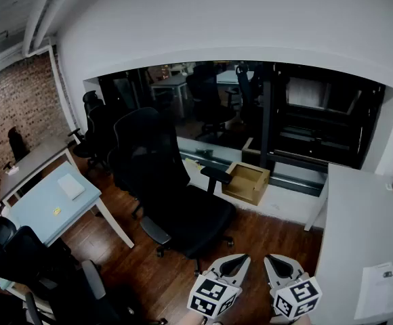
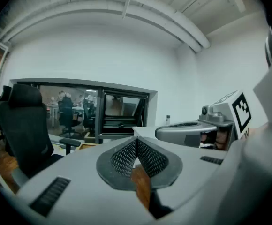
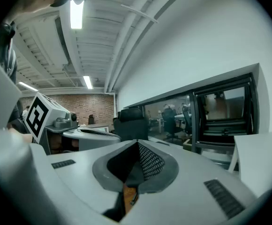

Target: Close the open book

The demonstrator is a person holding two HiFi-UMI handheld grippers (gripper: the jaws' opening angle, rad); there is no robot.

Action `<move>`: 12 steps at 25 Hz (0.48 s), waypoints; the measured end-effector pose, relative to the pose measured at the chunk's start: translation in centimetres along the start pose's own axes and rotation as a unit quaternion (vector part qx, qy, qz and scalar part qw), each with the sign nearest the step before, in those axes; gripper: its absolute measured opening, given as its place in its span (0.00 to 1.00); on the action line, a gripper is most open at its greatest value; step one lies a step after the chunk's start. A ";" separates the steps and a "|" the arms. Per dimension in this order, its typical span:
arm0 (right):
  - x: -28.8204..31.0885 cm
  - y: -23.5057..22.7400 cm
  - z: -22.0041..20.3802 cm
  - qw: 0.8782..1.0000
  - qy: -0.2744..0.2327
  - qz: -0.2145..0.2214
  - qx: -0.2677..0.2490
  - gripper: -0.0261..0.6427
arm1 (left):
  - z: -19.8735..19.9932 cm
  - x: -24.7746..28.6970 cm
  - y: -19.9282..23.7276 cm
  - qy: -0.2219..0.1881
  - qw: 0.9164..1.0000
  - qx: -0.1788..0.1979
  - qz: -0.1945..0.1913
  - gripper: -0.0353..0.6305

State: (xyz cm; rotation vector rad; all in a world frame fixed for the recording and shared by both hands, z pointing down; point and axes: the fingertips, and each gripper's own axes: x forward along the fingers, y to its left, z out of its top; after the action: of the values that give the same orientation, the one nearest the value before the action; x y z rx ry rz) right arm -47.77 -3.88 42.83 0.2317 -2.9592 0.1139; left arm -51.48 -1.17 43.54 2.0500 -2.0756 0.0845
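Observation:
No open book shows in any view. My left gripper and right gripper hang side by side at the bottom of the head view, above the wooden floor, pointing towards the window wall. Both are shut with nothing between the jaws. In the left gripper view the left gripper has its mesh pads pressed together, and the right gripper's marker cube shows at the right. The right gripper is likewise shut in its own view, with the left gripper's cube at the left.
A black office chair stands just ahead of the grippers. A light blue table at the left carries a flat white pad. A white table at the right holds a paper sheet. A wooden box sits under the window.

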 end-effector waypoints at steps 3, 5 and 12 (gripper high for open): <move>-1.7 -1.4 -0.8 1.000 0.005 -0.028 0.007 0.04 | -0.3 1.4 -2.0 0.005 1.000 0.005 -0.030 0.06; -3.2 -2.4 -1.3 0.999 0.007 -0.050 0.013 0.04 | -0.5 2.4 -3.7 0.009 0.998 0.011 -0.057 0.06; -11.3 -6.1 -3.5 0.985 0.010 -0.168 0.042 0.04 | -1.7 5.9 -12.6 0.029 0.982 0.033 -0.183 0.06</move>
State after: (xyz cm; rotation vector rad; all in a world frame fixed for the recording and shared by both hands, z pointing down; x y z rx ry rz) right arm -35.21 -7.88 44.71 0.7292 -2.8483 0.1956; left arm -38.79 -6.92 44.92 2.4003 -1.6519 0.1513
